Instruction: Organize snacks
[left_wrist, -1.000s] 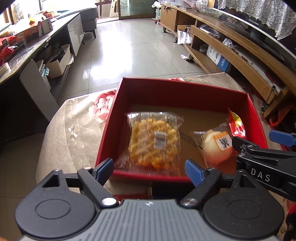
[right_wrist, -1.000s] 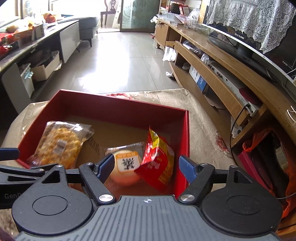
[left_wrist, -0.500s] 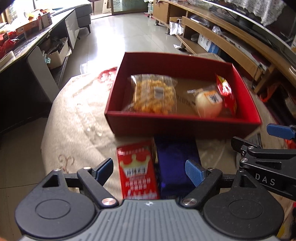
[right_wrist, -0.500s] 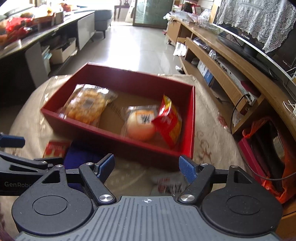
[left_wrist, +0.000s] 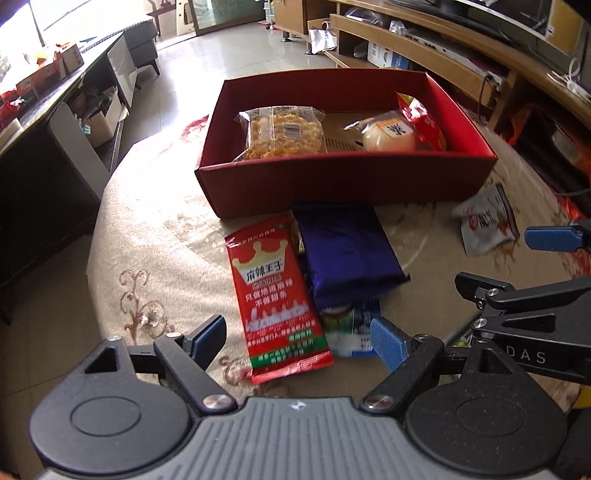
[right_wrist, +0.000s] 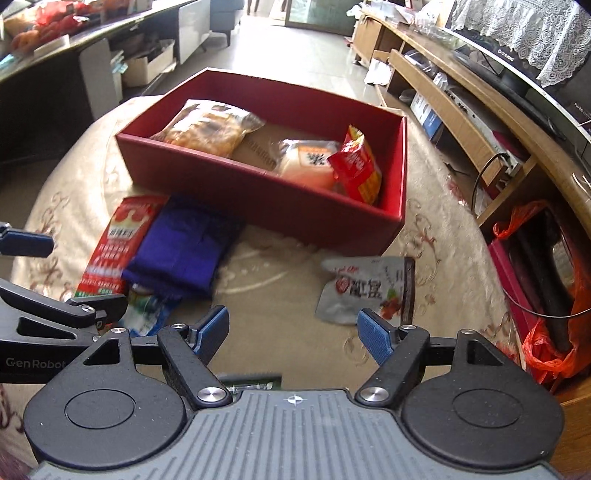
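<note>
A red box stands on the cloth-covered table and holds a yellow snack bag, a round white bun in clear wrap and a small red packet. In front of the box lie a red crown-printed packet, a dark blue packet and a blue-green packet partly under it. A grey-white pouch lies to the right. My left gripper hovers open over the near end of the red packet. My right gripper hangs open just short of the grey-white pouch.
The round table wears a beige embroidered cloth. A wooden TV bench runs along the right, with an orange plastic bag beside the table. A dark counter with boxes lines the left. Tiled floor lies beyond.
Both grippers have drawn back from over the box toward the near side of the table and sunk a little. The loose packets in front of the box have come into view.
</note>
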